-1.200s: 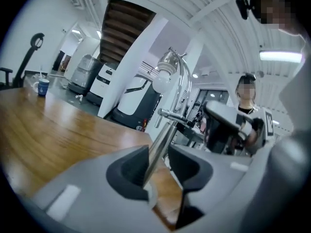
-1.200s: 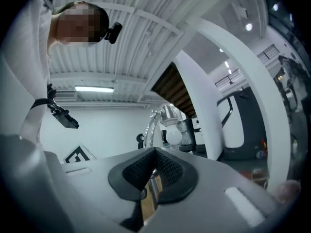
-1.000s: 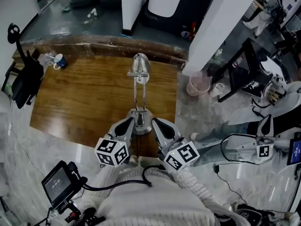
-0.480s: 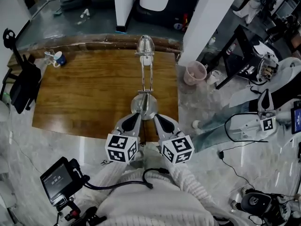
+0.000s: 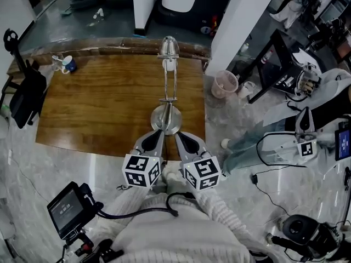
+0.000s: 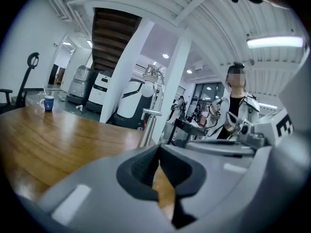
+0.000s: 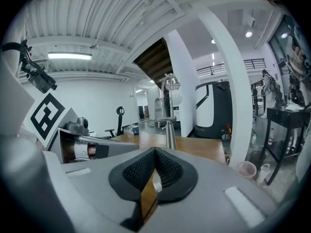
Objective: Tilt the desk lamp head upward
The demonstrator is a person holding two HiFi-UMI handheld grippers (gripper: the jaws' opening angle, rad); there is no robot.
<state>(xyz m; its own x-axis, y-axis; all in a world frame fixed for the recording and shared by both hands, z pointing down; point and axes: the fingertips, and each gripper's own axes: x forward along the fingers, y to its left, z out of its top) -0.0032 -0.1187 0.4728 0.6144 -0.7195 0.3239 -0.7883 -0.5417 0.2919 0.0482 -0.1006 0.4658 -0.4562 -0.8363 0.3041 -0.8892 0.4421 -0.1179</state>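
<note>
Left claw (image 5: 158, 132), right claw (image 5: 177, 135) clenched, empty, just short of lamp base (image 5: 166, 119); lamp head (image 5: 169, 47) well beyond base, stem running straight away; neither claw nearer.

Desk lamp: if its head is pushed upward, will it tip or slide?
The desk lamp has a tall thin arm over a small round base, so a hard push might tip it. Its shiny metal is probably slippery to grip. The base may slide on the smooth wooden table.
</note>
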